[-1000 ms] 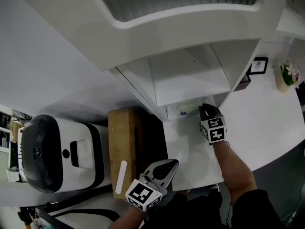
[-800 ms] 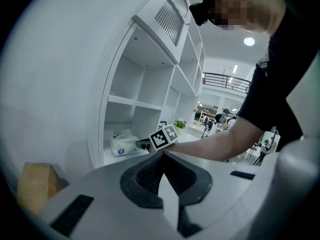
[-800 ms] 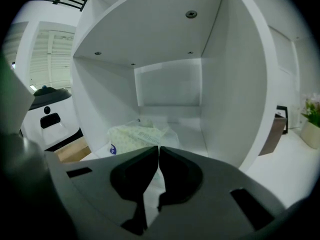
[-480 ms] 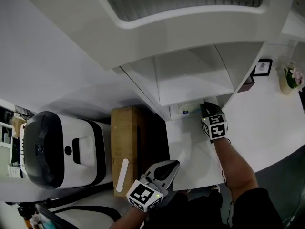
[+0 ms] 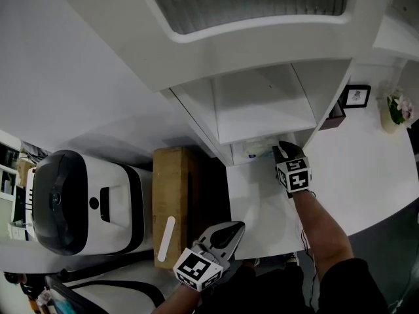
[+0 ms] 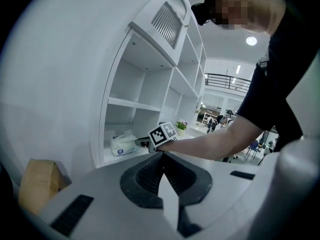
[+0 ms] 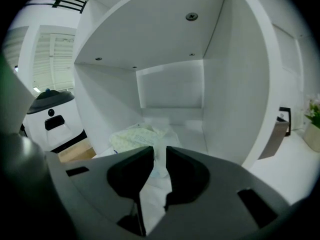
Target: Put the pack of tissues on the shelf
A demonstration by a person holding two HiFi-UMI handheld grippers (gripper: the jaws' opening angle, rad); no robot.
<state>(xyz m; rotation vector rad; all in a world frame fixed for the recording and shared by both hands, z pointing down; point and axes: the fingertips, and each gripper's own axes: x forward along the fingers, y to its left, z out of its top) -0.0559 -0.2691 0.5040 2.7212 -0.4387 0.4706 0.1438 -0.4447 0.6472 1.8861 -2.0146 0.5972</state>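
With the right gripper [image 7: 159,156] pinching the end of the pack of tissues [image 7: 135,136], which lies in the lower compartment of the shelf [image 7: 235,84], I would slide it deeper before releasing; only the left gripper view shows the pack from the side, resting on the board, while the left gripper [image 6: 162,164] is clenched and empty.

I am in what looks like a large open office or showroom. A white shelf [image 5: 262,103] stands at a curved white counter [image 5: 366,169] that carries a framed picture [image 5: 355,96] and potted flowers [image 5: 395,110]. A white machine [image 5: 72,201] sits beside a box [image 5: 171,201]. Far off I see a railed gallery [image 6: 225,78], a ceiling lamp [image 6: 251,41] and people [image 6: 220,120].
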